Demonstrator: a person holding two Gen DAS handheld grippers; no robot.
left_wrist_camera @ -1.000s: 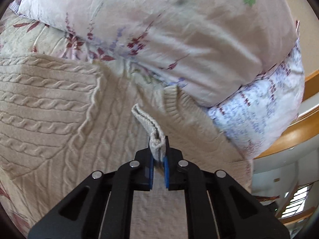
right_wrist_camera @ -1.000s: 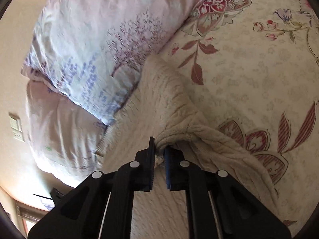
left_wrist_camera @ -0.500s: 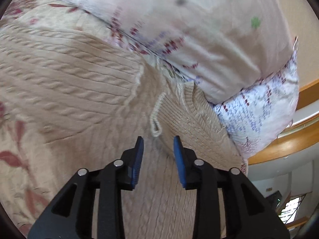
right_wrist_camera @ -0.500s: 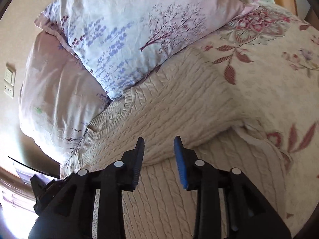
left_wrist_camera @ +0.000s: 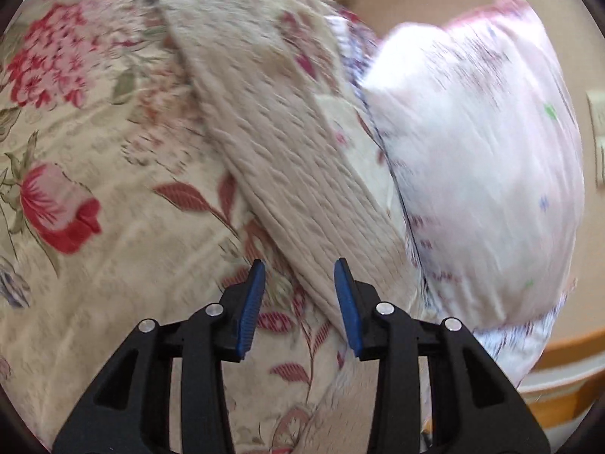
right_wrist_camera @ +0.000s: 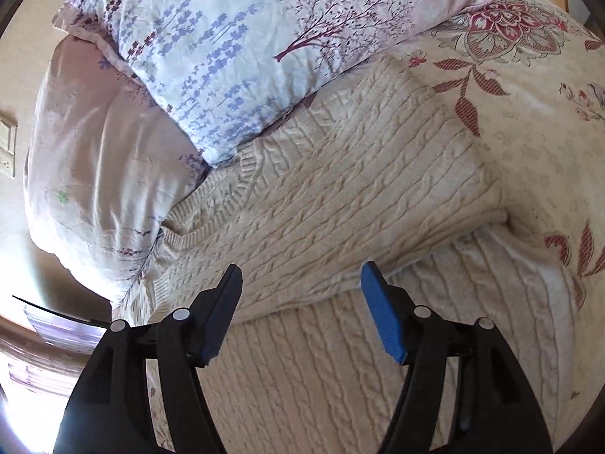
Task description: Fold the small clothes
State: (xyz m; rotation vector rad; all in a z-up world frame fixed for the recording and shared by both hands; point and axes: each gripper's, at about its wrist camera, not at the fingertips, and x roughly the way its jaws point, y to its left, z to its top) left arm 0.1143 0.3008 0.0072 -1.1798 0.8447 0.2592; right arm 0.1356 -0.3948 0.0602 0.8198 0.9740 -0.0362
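A bed with a cream floral bedspread fills both views, two pillows stacked at its head: a lavender-print pillow lying on a pale pink pillow. The cream cable-knit sweater lies folded on the bedspread, one end tucked against the pillows; in the blurred left wrist view it runs as a long diagonal band. The left gripper and right gripper both have fingers spread apart, grasping nothing, just above the knit.
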